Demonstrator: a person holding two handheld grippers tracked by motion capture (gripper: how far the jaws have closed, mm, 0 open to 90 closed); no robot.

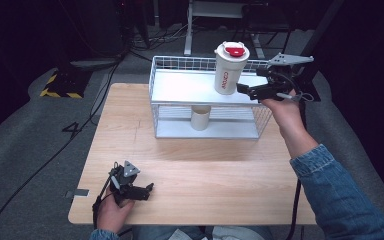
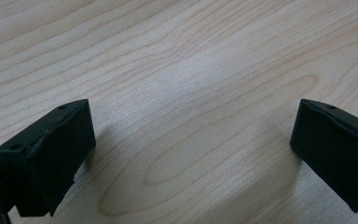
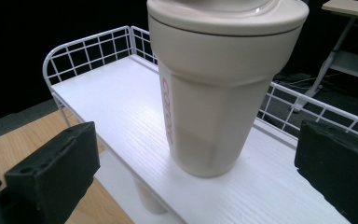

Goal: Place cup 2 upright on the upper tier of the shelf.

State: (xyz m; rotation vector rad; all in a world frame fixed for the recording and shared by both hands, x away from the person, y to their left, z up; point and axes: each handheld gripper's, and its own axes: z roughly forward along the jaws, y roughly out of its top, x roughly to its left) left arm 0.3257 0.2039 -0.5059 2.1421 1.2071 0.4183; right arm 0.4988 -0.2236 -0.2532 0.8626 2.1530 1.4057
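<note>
The right gripper (image 1: 244,90) is hovering at the right end of the white wire shelf rack (image 1: 180,64), its fingers (image 3: 51,172) spread wide on either side of the cream tumbler (image 3: 214,93) without touching it. The tumbler, capped with a red-topped lid (image 1: 235,49), is standing upright on the rack's upper shelf, near the right end, and a second, smaller cup (image 1: 200,117) is sitting on the lower shelf beneath. It looks as though the work is at the point where tumbler and gripper are meeting or parting; a grasp from here would call for the fingers to be sliding forward around the body and closing level so it does not tip. The left gripper (image 1: 147,189) is lying idle near the front left of the bench (image 1: 205,170), its fingers (image 2: 51,154) wide apart over bare wood. The bench is pale and wood-grained, standing on grey carpet, with cables and a striped block (image 1: 60,85) trailing into a dark room behind.
</note>
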